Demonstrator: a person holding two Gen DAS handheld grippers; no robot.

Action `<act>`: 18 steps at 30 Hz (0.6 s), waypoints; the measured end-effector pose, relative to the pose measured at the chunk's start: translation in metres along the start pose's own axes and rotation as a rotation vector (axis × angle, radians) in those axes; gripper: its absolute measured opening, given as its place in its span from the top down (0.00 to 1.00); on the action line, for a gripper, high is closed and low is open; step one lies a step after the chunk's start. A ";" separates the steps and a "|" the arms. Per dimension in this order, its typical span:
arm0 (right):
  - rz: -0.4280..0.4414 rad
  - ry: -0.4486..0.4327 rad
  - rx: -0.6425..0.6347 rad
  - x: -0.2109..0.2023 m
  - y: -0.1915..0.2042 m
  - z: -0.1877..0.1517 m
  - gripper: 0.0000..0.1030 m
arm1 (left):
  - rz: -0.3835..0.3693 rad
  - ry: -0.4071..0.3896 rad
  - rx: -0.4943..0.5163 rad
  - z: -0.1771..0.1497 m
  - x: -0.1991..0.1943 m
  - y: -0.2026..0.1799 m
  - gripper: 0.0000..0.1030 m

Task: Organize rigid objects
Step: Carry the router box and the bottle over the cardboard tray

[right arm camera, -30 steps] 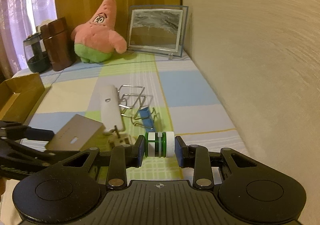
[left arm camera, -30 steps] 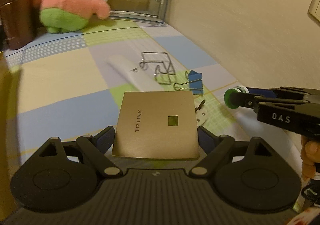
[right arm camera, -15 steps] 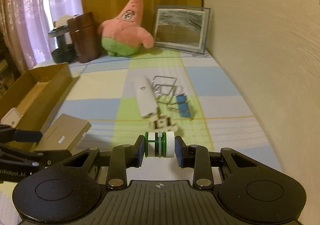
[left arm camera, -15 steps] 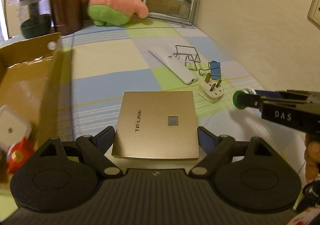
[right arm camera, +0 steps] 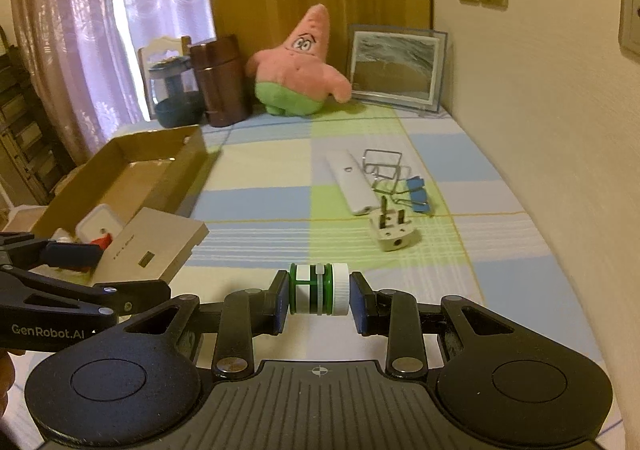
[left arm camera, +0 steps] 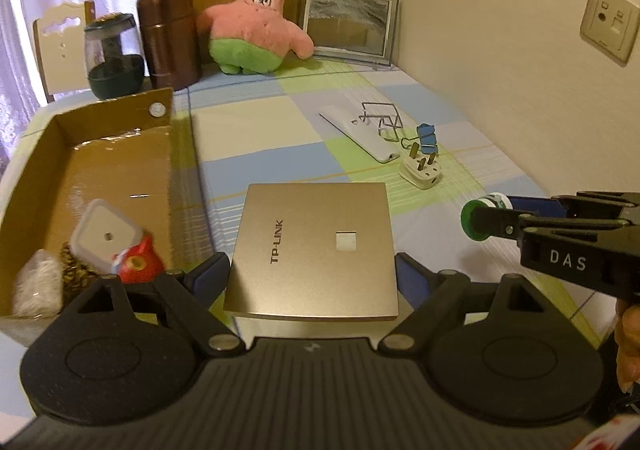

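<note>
The left gripper [left arm camera: 312,274] clamps a gold TP-Link router [left arm camera: 314,254] at lower centre of its view, level above the checked tablecloth [left arm camera: 260,130]. The right gripper [right arm camera: 319,300] pinches a green-and-white spool [right arm camera: 318,289] (lying sideways) at centre frame. A cardboard box [left arm camera: 120,154] sits at left; a white plug adapter [left arm camera: 421,170], blue binder clip [left arm camera: 426,133] and white remote [left arm camera: 358,136] lie right of centre.

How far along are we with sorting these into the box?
Done: the cardboard box already holds a few small items. In hand: the left gripper holds the TP-LINK panel; the right gripper holds the green-and-white spool. Left on the cloth: white remote, wire stand, blue binder clip, plug adapter.
</note>
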State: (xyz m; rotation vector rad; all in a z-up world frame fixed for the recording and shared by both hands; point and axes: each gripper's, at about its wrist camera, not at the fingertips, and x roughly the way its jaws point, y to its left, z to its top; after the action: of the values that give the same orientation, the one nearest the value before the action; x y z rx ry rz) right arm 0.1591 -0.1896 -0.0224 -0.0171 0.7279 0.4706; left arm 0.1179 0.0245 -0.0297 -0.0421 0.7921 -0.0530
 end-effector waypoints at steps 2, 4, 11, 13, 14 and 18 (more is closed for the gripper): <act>0.006 -0.004 -0.009 -0.007 0.008 -0.001 0.72 | 0.005 -0.006 0.002 -0.002 -0.011 0.002 0.17; 0.012 -0.009 -0.016 -0.014 0.015 -0.001 0.72 | 0.013 -0.014 0.002 -0.005 -0.021 0.004 0.17; 0.033 -0.023 -0.044 -0.031 0.040 -0.002 0.72 | 0.045 -0.028 -0.018 -0.019 -0.053 0.017 0.17; 0.039 -0.025 -0.054 -0.034 0.046 -0.002 0.72 | 0.058 -0.033 -0.023 -0.022 -0.061 0.022 0.17; 0.042 -0.027 -0.060 -0.035 0.050 -0.002 0.72 | 0.065 -0.035 -0.027 -0.024 -0.065 0.025 0.17; 0.058 -0.031 -0.084 -0.038 0.065 -0.003 0.72 | 0.092 -0.043 -0.041 -0.029 -0.077 0.037 0.17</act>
State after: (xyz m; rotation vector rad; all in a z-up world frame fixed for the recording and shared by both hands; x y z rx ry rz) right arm 0.1052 -0.1474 0.0095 -0.0675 0.6797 0.5558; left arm 0.0442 0.0660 0.0029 -0.0451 0.7517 0.0508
